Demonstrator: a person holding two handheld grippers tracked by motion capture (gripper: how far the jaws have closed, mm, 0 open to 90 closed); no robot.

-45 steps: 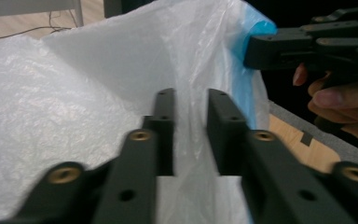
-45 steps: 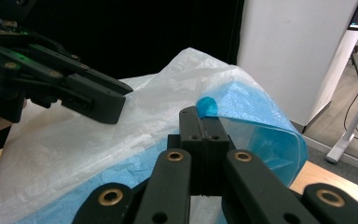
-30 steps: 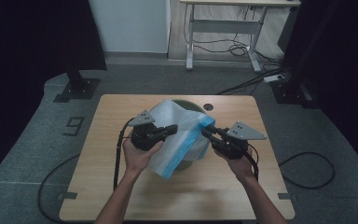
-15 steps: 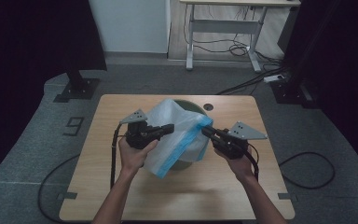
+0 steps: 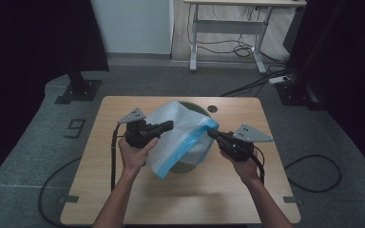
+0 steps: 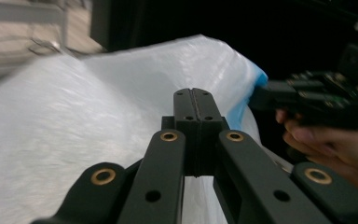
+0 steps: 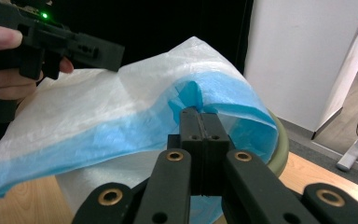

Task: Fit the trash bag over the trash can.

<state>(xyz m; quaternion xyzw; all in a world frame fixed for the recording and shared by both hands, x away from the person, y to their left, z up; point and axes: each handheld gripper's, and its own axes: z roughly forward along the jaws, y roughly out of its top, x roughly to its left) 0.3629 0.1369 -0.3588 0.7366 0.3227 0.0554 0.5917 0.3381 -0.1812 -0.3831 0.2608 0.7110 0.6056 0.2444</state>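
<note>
A thin white plastic bag (image 5: pixel 178 128) with a blue edge band (image 5: pixel 190 142) is stretched over an olive-green bin (image 5: pixel 188 167) in the middle of the wooden table (image 5: pixel 247 190). My left gripper (image 5: pixel 169 125) is shut on the bag's white part at the left, with its jaws pressed together on the film (image 6: pixel 196 100). At the right, my right gripper (image 5: pixel 212 134) is shut on the blue edge (image 7: pixel 199 116) just over the bin's rim (image 7: pixel 282 144). The bag's free corner hangs down in front of the bin. The bag hides the inside of the bin.
A round cable hole (image 5: pixel 212 109) sits in the table behind the bin. Beyond the table stand a white desk frame (image 5: pixel 228 28) with floor cables and a black stand base (image 5: pixel 78 90). The gripper cables trail off both table sides.
My left gripper has drawn a little to the left, pulling the bag wider across the bin. The right gripper has hardly moved.
</note>
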